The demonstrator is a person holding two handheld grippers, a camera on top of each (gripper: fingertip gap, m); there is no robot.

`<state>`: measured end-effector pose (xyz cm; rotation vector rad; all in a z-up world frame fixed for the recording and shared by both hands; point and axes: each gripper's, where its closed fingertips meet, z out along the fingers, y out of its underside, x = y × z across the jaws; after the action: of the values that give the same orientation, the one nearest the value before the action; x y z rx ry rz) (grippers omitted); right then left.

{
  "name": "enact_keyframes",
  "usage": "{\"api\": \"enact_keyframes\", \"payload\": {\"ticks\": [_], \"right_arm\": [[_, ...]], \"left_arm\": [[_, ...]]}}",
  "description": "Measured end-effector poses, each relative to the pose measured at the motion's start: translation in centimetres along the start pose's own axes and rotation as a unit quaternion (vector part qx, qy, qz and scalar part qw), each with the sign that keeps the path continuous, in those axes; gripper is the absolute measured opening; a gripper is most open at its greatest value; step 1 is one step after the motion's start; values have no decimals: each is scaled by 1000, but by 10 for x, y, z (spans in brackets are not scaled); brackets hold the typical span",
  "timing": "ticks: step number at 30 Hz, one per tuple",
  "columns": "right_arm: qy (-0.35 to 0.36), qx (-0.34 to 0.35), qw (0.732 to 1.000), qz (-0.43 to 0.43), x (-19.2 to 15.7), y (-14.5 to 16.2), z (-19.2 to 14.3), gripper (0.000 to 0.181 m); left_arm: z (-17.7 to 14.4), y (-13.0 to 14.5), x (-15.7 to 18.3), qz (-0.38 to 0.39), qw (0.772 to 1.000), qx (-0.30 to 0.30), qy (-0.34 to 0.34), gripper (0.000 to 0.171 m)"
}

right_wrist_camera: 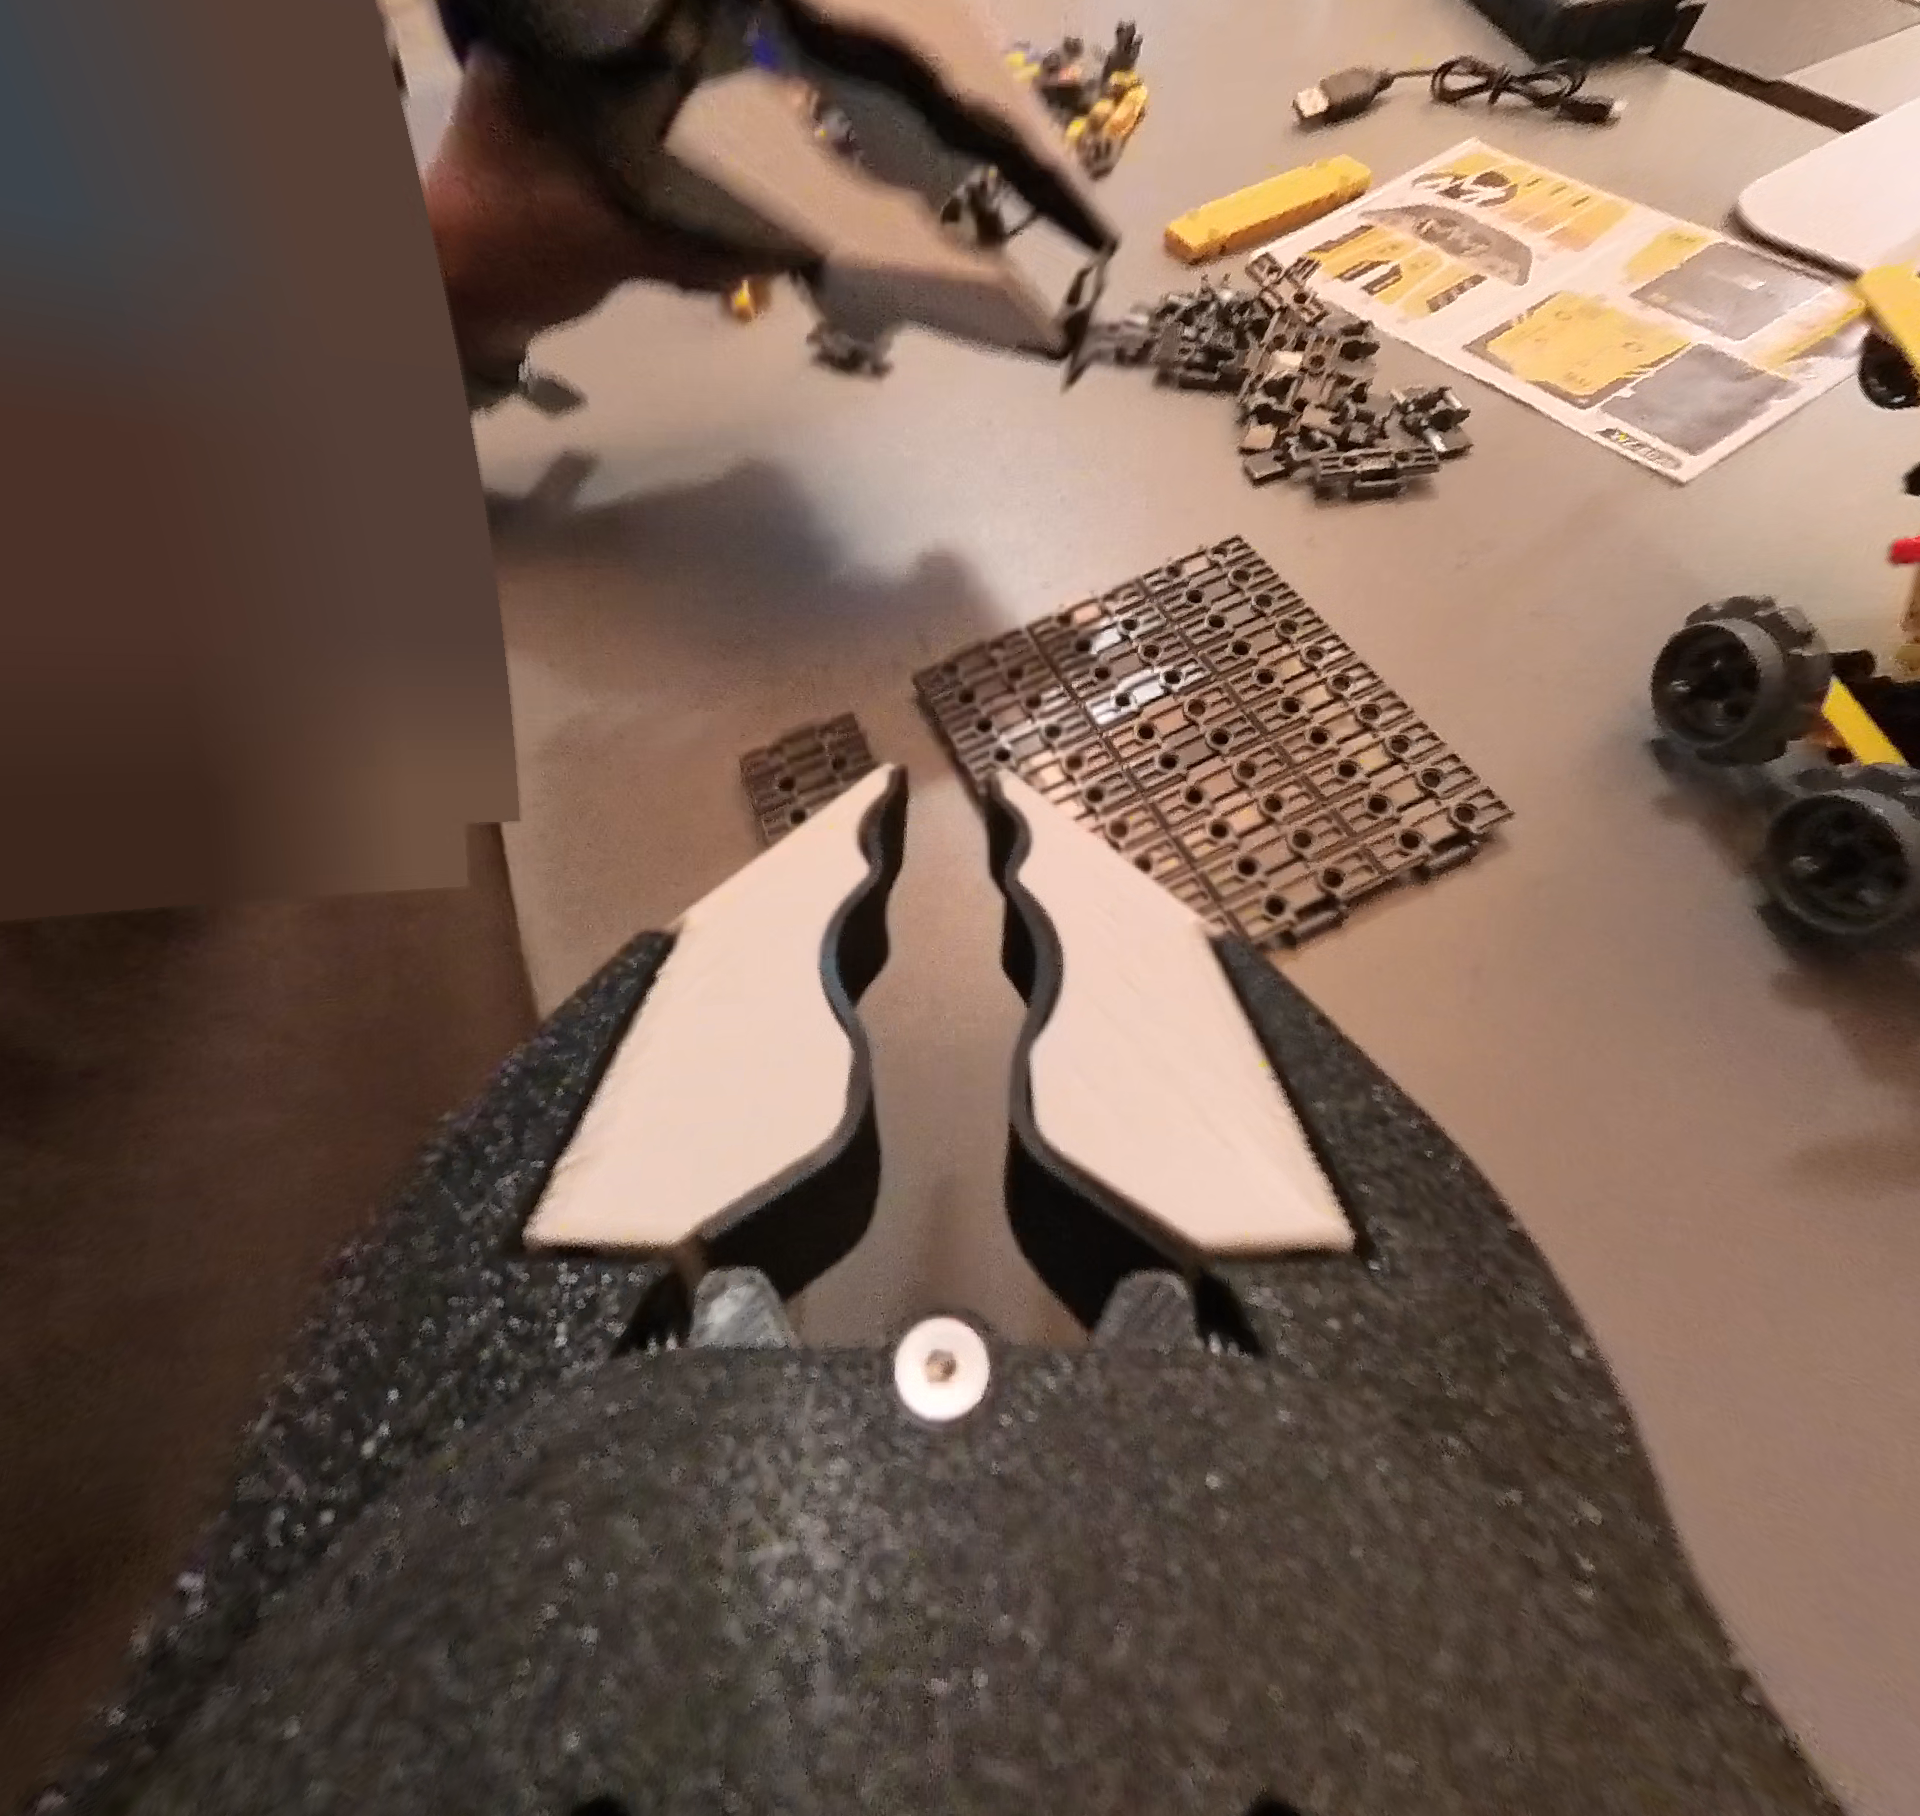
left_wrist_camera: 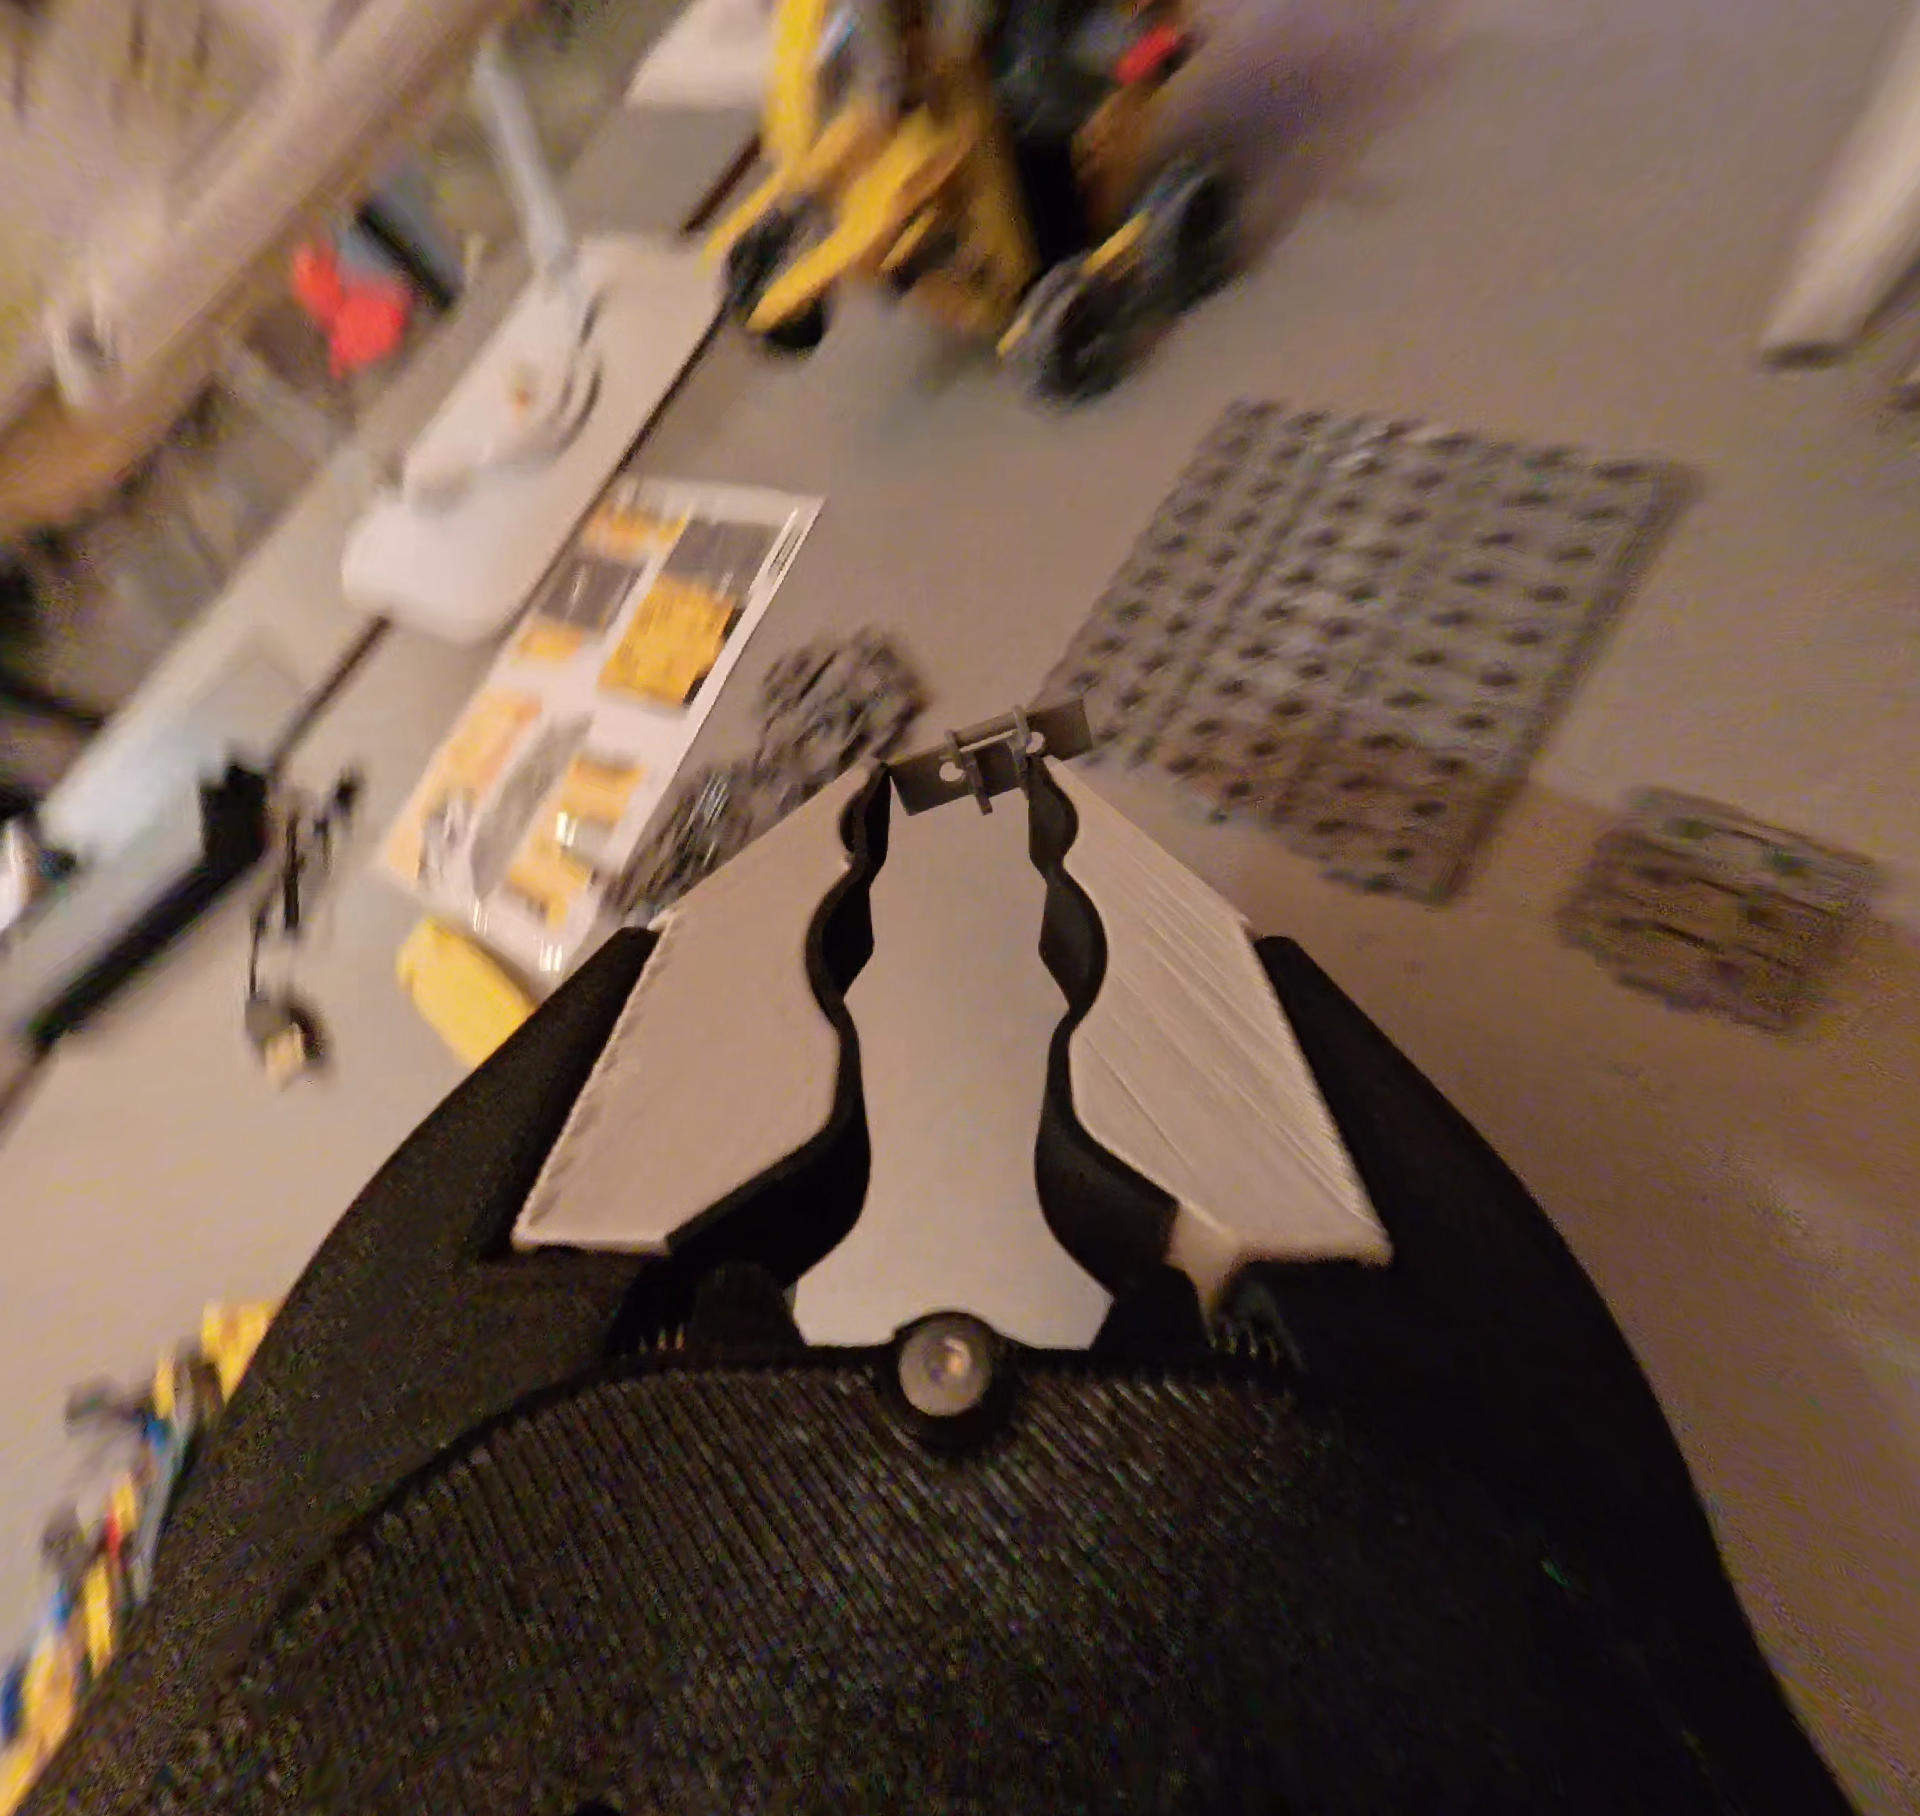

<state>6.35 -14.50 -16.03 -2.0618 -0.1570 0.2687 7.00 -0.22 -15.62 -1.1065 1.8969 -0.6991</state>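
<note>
My left gripper (left_wrist_camera: 961, 779) is shut on a small grey track link (left_wrist_camera: 987, 764), pinched at the fingertips and held in the air above the grey table. It also shows in the right wrist view (right_wrist_camera: 1081, 296), raised near a pile of loose dark links (right_wrist_camera: 1309, 384). My right gripper (right_wrist_camera: 948, 795) is open and empty. It hovers low between a small joined patch of links (right_wrist_camera: 800, 764) on its left and a large mat of joined links (right_wrist_camera: 1216, 738) on its right. The left wrist view shows the mat (left_wrist_camera: 1351, 644) and the patch (left_wrist_camera: 1714, 904), blurred.
A printed leaflet (right_wrist_camera: 1558, 301), a yellow beam (right_wrist_camera: 1268, 203) and a black USB cable (right_wrist_camera: 1455, 88) lie at the back right. A yellow and black wheeled model (left_wrist_camera: 935, 104) stands behind the mat, its wheels (right_wrist_camera: 1745, 675) at the right edge. A person's arm is at the left. One gripper's finger ends stand about 15 centimetres off the other's. My left gripper is the nearer one to the yellow beam (right_wrist_camera: 1268, 203): about 20 centimetres, against 35 centimetres. Seen from the left wrist view (left_wrist_camera: 475, 991) as well.
</note>
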Motion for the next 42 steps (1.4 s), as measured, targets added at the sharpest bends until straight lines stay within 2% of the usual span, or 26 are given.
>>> {"api": "enact_keyframes", "payload": {"ticks": [2,4,7,10,12,15,18,21,23,24,26,28,31,32,34,38,42], "right_arm": [[-18,29,998,45,2,-8,2,29],[-65,54,992,95,-3,-16,5,46],[-156,69,970,174,-16,-24,8,48],[-213,65,949,222,-25,-25,9,39],[-234,54,944,228,-30,-22,9,25],[-241,40,946,213,-34,-19,9,11],[-236,32,951,198,-33,-16,11,7],[-187,-1,975,123,-27,0,19,7],[-131,-49,990,-6,-24,23,27,7],[-109,-74,988,-79,-25,34,29,7],[-73,-104,967,-222,-32,47,33,7],[-28,-121,930,-345,-31,53,35,6],[21,-121,873,-472,-28,54,34,7],[26,-121,865,-487,-28,55,32,7],[23,-129,869,-477,-28,57,28,8],[21,-153,901,-405,-26,59,15,27],[51,-178,938,-293,-20,59,6,29]], "left_arm": [[-10,-23,31,83,995,57,13,25],[-16,-40,61,142,985,95,29,25],[-21,-55,99,174,974,126,72,24],[-23,-60,120,189,967,137,103,24],[-22,-61,124,192,966,139,107,24],[-23,-62,128,185,964,145,123,24],[-23,-58,127,165,967,143,130,29],[-25,-43,125,116,974,115,158,52],[-27,-28,126,80,974,89,192,58],[-28,-21,126,66,974,79,203,61],[-28,-10,125,49,974,65,212,61],[-28,-4,125,42,974,57,216,61],[-27,-3,128,48,974,55,216,61],[-27,-3,129,50,973,54,217,61],[-26,-3,131,52,973,54,219,61],[-25,-1,130,50,973,53,218,60],[-26,-1,128,41,974,59,216,60]]}}
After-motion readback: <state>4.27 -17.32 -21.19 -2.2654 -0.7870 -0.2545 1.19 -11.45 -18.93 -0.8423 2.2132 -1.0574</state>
